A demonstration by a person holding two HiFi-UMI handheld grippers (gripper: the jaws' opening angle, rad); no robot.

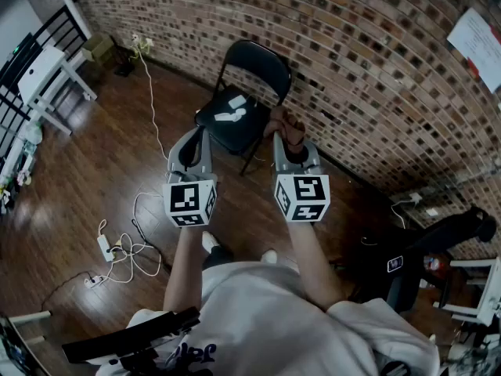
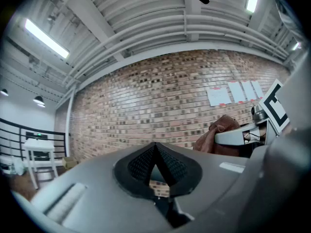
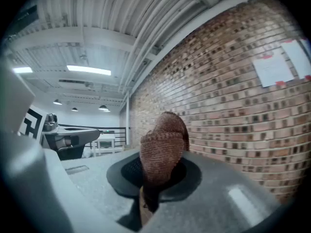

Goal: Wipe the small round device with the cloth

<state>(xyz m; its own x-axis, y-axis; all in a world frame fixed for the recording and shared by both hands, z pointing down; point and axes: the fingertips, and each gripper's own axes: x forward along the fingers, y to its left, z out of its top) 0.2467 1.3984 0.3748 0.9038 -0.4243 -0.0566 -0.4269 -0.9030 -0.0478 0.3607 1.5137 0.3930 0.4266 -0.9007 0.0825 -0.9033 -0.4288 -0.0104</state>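
Cloth (image 3: 163, 152) clamped in right gripper (image 3: 154, 181), short of chair (image 1: 254, 65).
Cloth brown, knitted, bunched into a rounded wad; left gripper (image 2: 156, 169) jaws together, empty; chair black, folding type.

A black folding chair (image 1: 249, 134) stands on the dark wooden floor (image 1: 94, 171), close to the brick wall; two small white objects (image 1: 232, 109) lie on its seat, near the middle; on the floor to the left a white power strip (image 1: 105, 247) lies among loose loops of white cable (image 1: 135, 257); farther off, a cardboard box (image 1: 100, 47) sits by the wall; a white table (image 1: 45, 70) stands at the left edge.
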